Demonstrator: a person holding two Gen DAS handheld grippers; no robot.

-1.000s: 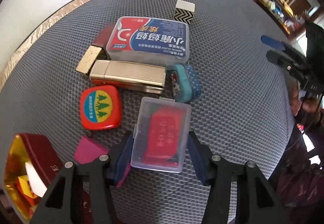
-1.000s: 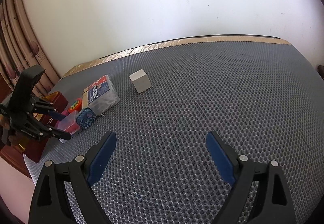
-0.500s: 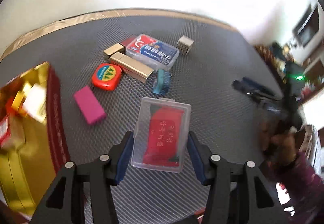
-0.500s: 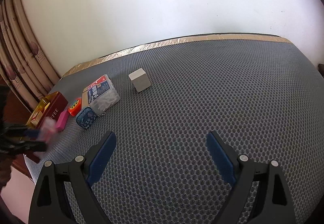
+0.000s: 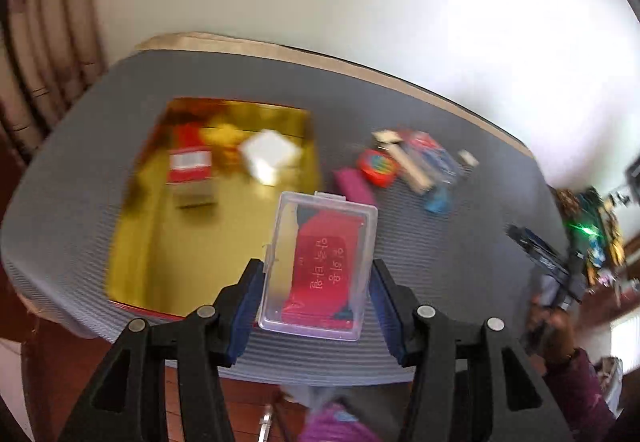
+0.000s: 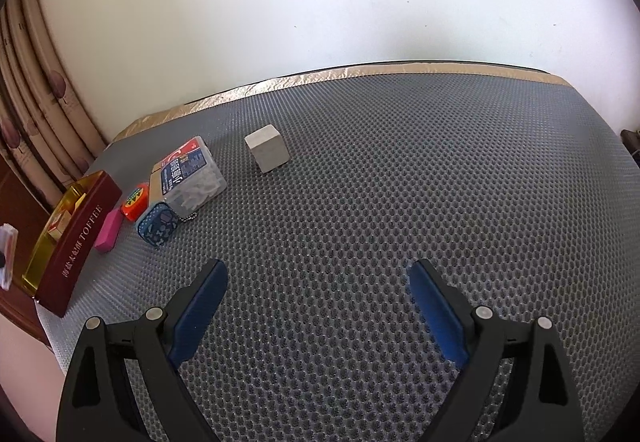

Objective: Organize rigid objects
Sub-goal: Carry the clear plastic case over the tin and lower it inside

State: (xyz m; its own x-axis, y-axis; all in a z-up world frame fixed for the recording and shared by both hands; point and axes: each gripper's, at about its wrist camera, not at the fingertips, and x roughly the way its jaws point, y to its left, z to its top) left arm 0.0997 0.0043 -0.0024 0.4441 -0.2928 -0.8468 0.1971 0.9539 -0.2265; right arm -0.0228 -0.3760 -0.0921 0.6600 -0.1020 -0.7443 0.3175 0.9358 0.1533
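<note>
My left gripper (image 5: 316, 282) is shut on a clear plastic case (image 5: 320, 262) with a red card inside, held in the air beside the right rim of an open gold-lined tin (image 5: 152, 226). In that tin lie a red-and-white packet (image 5: 190, 164) and a white block (image 5: 270, 152). In the right wrist view the same tin is a dark red TOFFEE box (image 6: 80, 238) at the table's left edge. My right gripper (image 6: 316, 294) hangs open over bare grey mat, nothing between its fingers. The held case shows at the far left edge (image 6: 7, 258).
On the mat beside the tin sit a pink block (image 6: 109, 231), a red tape measure (image 6: 136, 201), a blue patterned pouch (image 6: 158, 225), a clear floss box (image 6: 188, 178) and a grey cube (image 6: 268, 153). A person's sleeve (image 5: 576, 382) shows at the lower right of the left wrist view.
My left gripper lifted the clear case off the mat and carried it left toward the tin, rolling as it went. The right gripper stayed where it was.
</note>
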